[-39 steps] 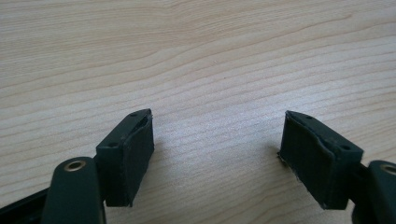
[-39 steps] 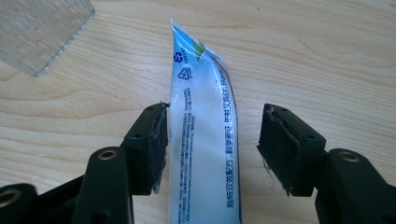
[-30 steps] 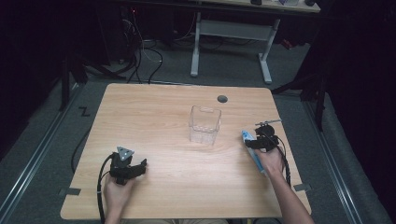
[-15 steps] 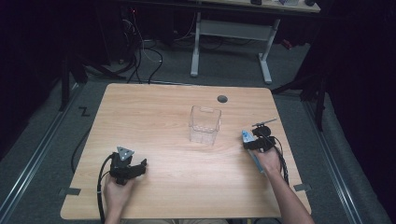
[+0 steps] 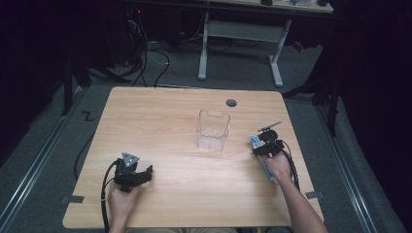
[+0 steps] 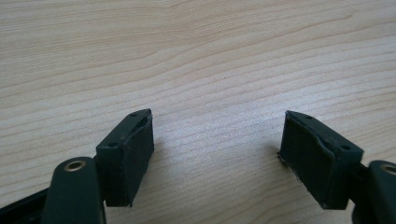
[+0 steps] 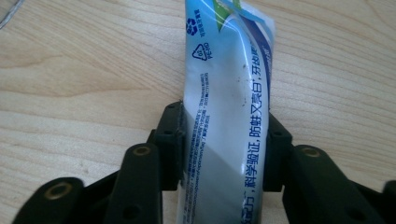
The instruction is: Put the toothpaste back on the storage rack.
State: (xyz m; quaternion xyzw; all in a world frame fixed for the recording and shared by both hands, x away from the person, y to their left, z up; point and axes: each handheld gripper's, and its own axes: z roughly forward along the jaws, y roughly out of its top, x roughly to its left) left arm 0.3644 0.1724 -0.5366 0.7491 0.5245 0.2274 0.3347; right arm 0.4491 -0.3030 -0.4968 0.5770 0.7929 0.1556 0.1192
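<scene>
A white and blue toothpaste tube (image 7: 226,116) lies flat on the wooden table (image 5: 165,116), and both pads of my right gripper (image 7: 224,140) press on its sides. Those jaws have just been closing, with the tube between them. From above, the right gripper (image 5: 265,144) sits near the table's right edge, and the tube (image 5: 267,167) runs back under the person's hand. At the front left, my left gripper (image 5: 145,171) rests low over the wood. Its jaws (image 6: 217,154) stand wide open with only bare table between them.
A clear plastic container (image 5: 213,129) stands upright in the middle of the table, left of my right gripper. A round cable hole (image 5: 231,103) lies behind it. A black cable (image 5: 103,194) trails off the front left edge.
My right gripper's jaws have closed onto the toothpaste tube, and the hand has shifted slightly. The left hand and gripper have stayed where they were.
</scene>
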